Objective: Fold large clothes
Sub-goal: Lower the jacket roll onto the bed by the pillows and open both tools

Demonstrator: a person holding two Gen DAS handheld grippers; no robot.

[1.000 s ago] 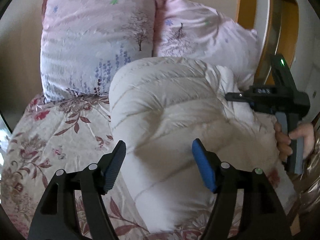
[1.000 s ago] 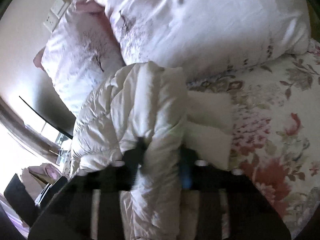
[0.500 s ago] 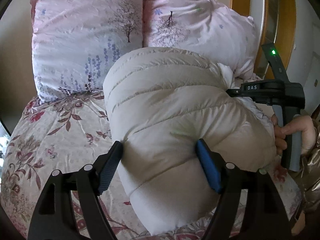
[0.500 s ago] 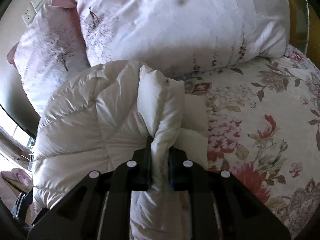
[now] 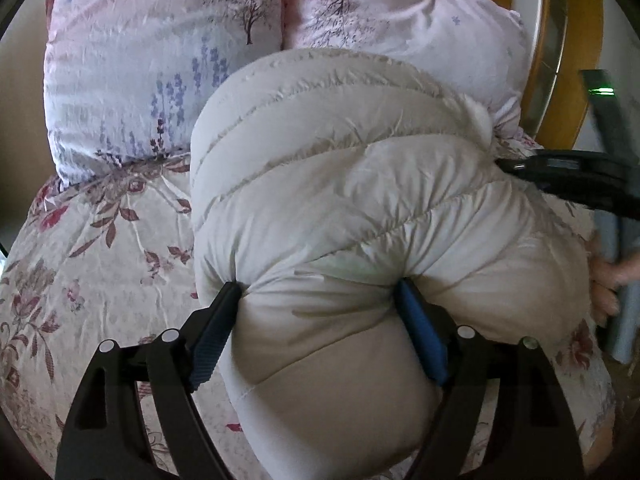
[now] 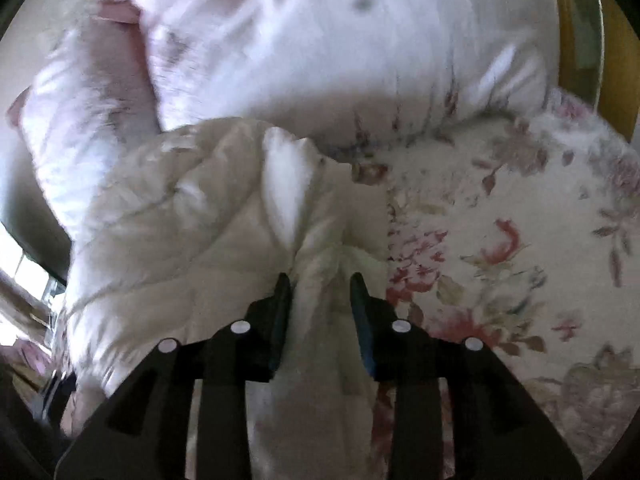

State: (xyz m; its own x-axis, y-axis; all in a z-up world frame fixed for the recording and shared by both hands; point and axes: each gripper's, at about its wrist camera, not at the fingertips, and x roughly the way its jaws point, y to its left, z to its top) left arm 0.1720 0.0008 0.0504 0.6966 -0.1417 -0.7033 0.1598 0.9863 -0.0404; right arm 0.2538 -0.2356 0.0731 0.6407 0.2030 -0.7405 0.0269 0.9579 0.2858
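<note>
Cream quilted down fills the left wrist view: a puffy jacket (image 5: 332, 208), bundled into a fat roll, lies on a floral bedspread (image 5: 100, 248) just in front of two pink printed pillows (image 5: 160, 60). The left tool (image 5: 318, 300) straddles the near end of the roll, its blue pads spread wide and pressed into the padding on both sides, which bulges around them; whether it truly grips or merely brackets the bulk is a judgement call, though it looks released rather than clenched. At the right edge the right tool's dark body (image 5: 576, 176) meets the jacket's far side, with a hand (image 5: 604, 284) on its handle. A wooden bed frame (image 5: 560, 100) curves behind.

From the right wrist, somewhat blurred, the right tool (image 6: 320, 280) stands part-open around a ridge of the jacket (image 6: 200, 220), fabric between its fingers but apparently not pinched. Bedspread (image 6: 520, 240) stretches to the right, pillows (image 6: 320, 40) above.

The jacket reads as light, soft and springy, with a slick shell; it likely rebounds from any fold, so seams and edges offer surer holds than the puffed middle.
</note>
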